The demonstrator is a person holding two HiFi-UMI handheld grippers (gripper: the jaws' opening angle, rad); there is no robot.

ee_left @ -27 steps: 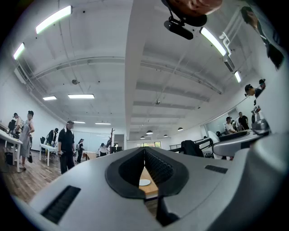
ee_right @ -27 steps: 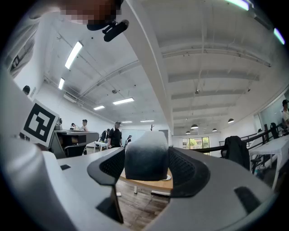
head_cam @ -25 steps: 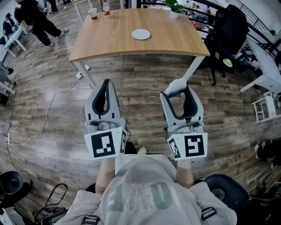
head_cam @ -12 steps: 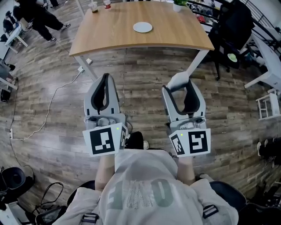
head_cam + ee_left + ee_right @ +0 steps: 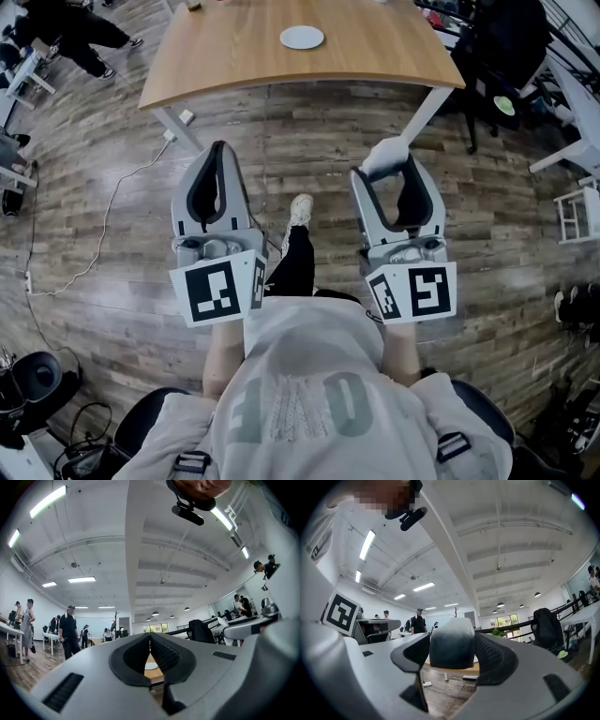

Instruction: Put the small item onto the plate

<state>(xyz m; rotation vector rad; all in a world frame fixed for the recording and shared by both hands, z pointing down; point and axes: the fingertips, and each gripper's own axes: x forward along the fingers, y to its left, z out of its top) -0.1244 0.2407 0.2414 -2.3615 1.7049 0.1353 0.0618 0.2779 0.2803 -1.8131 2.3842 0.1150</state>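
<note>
A small white plate (image 5: pixel 302 37) lies on the wooden table (image 5: pixel 225 56) at the top of the head view, well ahead of both grippers. My right gripper (image 5: pixel 386 156) is shut on a small white rounded item (image 5: pixel 382 156); in the right gripper view the item (image 5: pixel 452 643) fills the space between the jaws, with the table (image 5: pixel 457 669) beyond it. My left gripper (image 5: pixel 217 150) is shut with nothing in it. Through the slit of its jaws, the left gripper view shows the plate (image 5: pixel 150 666) far off. Both grippers hang over the wood floor, short of the table.
A cable (image 5: pixel 103 234) runs across the floor at the left. A black chair (image 5: pixel 502 47) stands right of the table, and a white rack (image 5: pixel 577 214) sits at the right edge. A person (image 5: pixel 56 33) is at the top left. The holder's leg and shoe (image 5: pixel 300 208) reach between the grippers.
The table and plate have slid toward the top of the head view. The holder's leg has swung forward between the grippers. Both grippers keep their state, the right still on the item.
</note>
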